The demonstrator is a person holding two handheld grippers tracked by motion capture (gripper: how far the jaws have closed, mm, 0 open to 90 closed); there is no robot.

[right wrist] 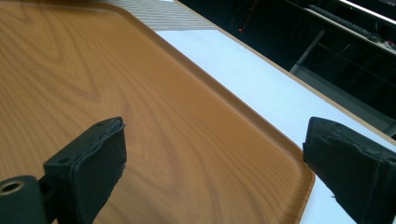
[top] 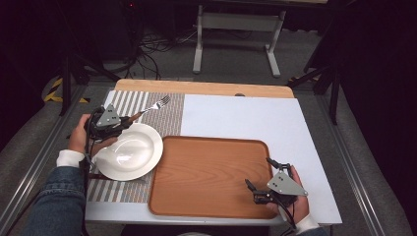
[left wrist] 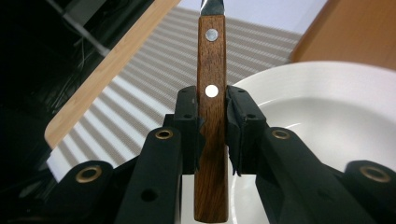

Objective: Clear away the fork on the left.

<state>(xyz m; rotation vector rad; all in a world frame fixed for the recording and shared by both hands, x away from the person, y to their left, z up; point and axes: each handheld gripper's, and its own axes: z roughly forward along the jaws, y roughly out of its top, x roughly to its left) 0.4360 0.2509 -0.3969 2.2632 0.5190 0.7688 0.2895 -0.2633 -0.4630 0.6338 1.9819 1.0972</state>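
A fork [top: 150, 109] with a wooden handle [left wrist: 210, 116] is clamped in my left gripper [top: 129, 119], which is shut on the handle above the far-left rim of a white plate [top: 129, 152]. The metal tines point away over the striped placemat [top: 167, 115]. In the left gripper view both pads press the handle between its two rivets, with the plate [left wrist: 327, 116] below to the right. My right gripper [top: 259, 174] hovers open over the near right corner of a wooden tray [top: 206, 177]; its jaws stand wide apart with nothing between them above the tray [right wrist: 140, 107].
The tray lies on a white table cover [top: 246, 118], its left edge under the plate's rim. The table's wooden far edge [top: 201, 88] borders a dark floor with cables and a metal stand [top: 238, 34]. A rail [top: 34, 167] runs along the table's left side.
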